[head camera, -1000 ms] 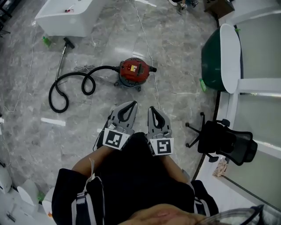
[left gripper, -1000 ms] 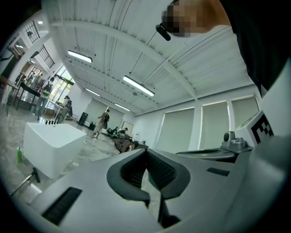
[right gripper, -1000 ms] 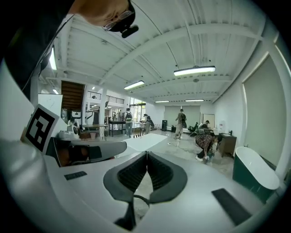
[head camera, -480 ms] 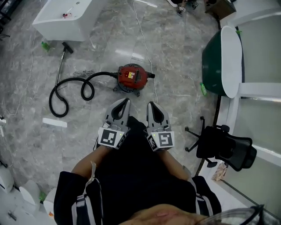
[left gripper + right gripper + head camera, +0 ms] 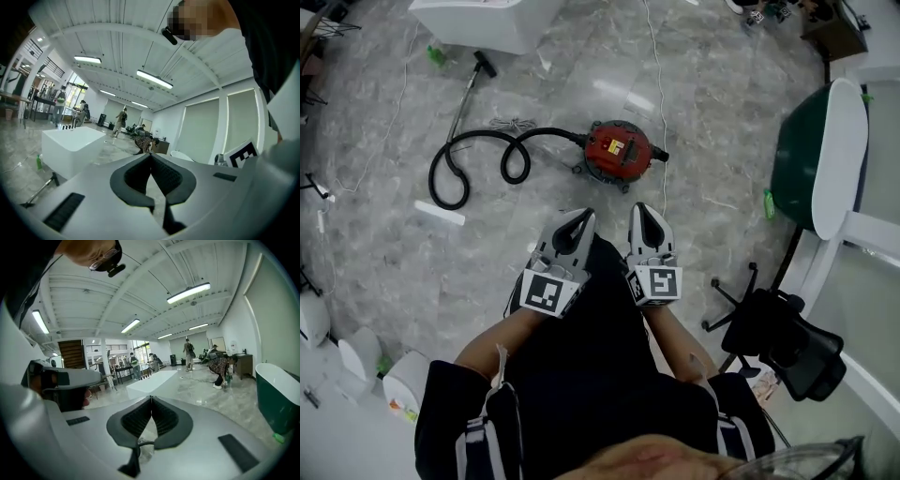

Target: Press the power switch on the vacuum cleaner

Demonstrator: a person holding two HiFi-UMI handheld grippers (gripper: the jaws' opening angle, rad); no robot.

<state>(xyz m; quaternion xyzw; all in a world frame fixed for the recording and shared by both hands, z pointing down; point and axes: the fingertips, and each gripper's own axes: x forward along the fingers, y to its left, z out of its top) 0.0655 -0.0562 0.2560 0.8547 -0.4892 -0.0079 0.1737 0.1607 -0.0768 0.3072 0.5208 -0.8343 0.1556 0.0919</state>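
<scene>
Red round vacuum cleaner (image 5: 617,151) stands upright, black hose (image 5: 483,164) looped leftward.

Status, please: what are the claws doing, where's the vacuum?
Left gripper and right gripper shut, empty. Vacuum on floor ahead, untouched. Hose coiled at its left.

Head camera looked steeply down from above the person onto the floor (image 5: 722,141) ahead of the jaws. The left gripper (image 5: 581,217) and right gripper (image 5: 642,208) each carried a camera close behind its jaws, facing level across the hall. Head and left gripper views shared the white box (image 5: 487,23) beyond the jaws.
</scene>
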